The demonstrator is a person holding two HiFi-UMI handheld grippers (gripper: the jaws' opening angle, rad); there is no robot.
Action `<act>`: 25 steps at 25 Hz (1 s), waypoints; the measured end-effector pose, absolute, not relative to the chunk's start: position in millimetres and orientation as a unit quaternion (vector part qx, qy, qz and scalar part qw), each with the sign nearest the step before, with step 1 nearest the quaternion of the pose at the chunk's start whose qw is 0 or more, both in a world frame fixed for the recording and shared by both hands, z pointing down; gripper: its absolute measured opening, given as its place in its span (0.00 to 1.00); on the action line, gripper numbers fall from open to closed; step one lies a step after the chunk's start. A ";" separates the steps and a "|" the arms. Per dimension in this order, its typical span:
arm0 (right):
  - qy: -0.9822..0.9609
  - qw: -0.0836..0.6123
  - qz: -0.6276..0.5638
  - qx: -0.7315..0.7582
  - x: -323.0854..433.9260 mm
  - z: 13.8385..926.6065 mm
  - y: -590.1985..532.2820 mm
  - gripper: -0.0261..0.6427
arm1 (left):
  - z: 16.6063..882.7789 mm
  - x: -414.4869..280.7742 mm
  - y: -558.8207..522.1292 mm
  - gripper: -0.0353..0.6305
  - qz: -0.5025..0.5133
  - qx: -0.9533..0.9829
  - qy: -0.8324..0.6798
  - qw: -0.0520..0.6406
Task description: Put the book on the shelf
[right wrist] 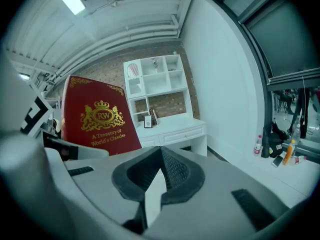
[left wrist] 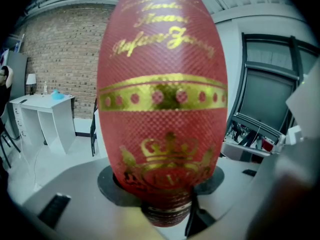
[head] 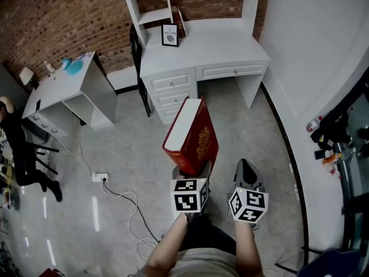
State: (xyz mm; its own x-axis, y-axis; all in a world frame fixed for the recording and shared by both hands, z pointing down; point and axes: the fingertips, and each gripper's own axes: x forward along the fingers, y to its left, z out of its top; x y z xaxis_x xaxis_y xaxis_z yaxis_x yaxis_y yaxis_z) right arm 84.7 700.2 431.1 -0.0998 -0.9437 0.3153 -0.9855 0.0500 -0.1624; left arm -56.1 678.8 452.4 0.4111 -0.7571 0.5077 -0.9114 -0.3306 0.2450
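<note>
A thick red book (head: 193, 137) with gold print stands upright over the floor, its white page edge turned left. My left gripper (head: 193, 172) is shut on its lower end. In the left gripper view the book's spine (left wrist: 162, 99) fills the picture, with the dark pads (left wrist: 111, 184) pressed against its sides. My right gripper (head: 247, 175) hangs just right of the book, shut with nothing in it; its pads (right wrist: 172, 166) meet at the tips. The right gripper view shows the book's cover (right wrist: 100, 116) at left and the white desk with shelves (right wrist: 155, 81) beyond. That desk (head: 202, 42) stands ahead against the brick wall.
On the desk stand a framed picture (head: 170, 34) and leaning books (head: 179, 21); a black chair (head: 135, 51) is at its left. A small white table (head: 69, 88), a power strip with cable (head: 99, 178) and a person (head: 17, 154) are to the left. Bottles (head: 314, 124) sit on the right.
</note>
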 end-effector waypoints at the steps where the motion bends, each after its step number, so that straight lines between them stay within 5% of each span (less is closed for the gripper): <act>1: -0.722 0.062 0.170 0.668 84.8 431.8 697.4 0.06 | 453.3 -54.8 674.9 0.42 0.154 0.802 -0.520 0.252; 25: -0.712 0.074 0.158 0.680 95.3 427.2 494.8 0.06 | 453.2 -34.7 468.3 0.42 0.154 0.816 -0.493 0.257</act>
State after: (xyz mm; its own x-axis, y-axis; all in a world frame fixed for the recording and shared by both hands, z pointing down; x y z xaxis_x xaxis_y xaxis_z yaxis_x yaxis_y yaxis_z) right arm 95.3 494.8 427.2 -0.0647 -0.9450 0.3205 -0.9919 0.0257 -0.1244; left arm -34.7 468.3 453.2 0.4659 -0.7267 0.5048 -0.8849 -0.3804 0.2689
